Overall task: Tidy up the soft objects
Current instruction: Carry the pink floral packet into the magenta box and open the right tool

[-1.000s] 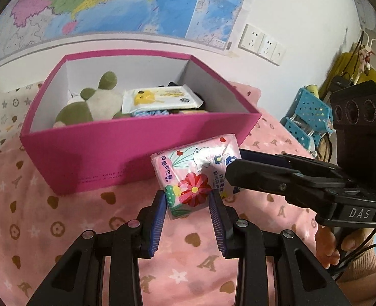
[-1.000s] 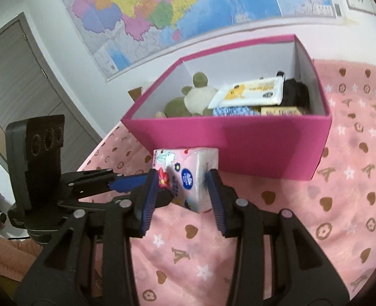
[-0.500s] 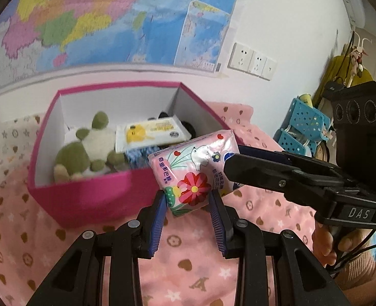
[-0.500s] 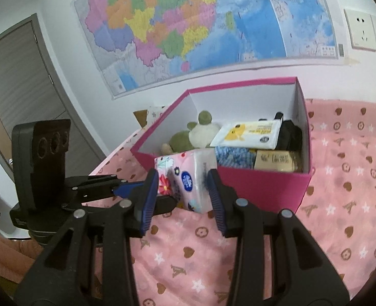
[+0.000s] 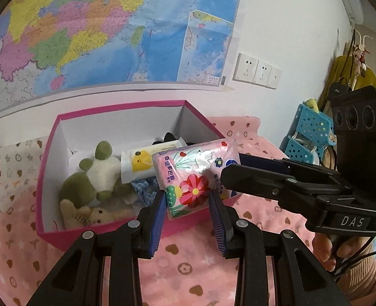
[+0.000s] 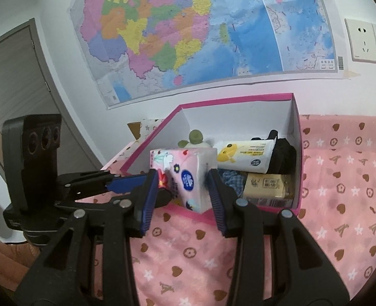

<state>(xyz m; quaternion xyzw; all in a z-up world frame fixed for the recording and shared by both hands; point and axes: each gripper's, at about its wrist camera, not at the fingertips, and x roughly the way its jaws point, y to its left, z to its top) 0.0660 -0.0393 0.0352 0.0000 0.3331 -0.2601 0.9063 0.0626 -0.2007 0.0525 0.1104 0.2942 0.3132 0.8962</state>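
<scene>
A pink floral tissue pack (image 5: 191,176) hangs in the air over the near wall of a magenta box (image 5: 48,158). My left gripper (image 5: 188,204) is shut on its lower end, and my right gripper (image 6: 183,181) is shut on its other end, reaching in from the right in the left wrist view. The same tissue pack (image 6: 188,176) fills the gap between my right blue pads (image 6: 151,191). Inside the box (image 6: 298,153) lie a green and white plush toy (image 5: 93,173), a white wipes pack (image 6: 246,155), a tan packet (image 6: 264,186) and blue checked cloth (image 5: 143,191).
A pink patterned cloth (image 6: 340,191) covers the surface around the box. A map (image 6: 188,30) and wall sockets (image 5: 256,74) are on the wall behind. Blue baskets (image 5: 307,132) stand at the right, and a door (image 6: 14,89) at the left.
Both grippers have risen with the tissue pack, from in front of the box's near wall to above its rim. More of the box's inside shows now.
</scene>
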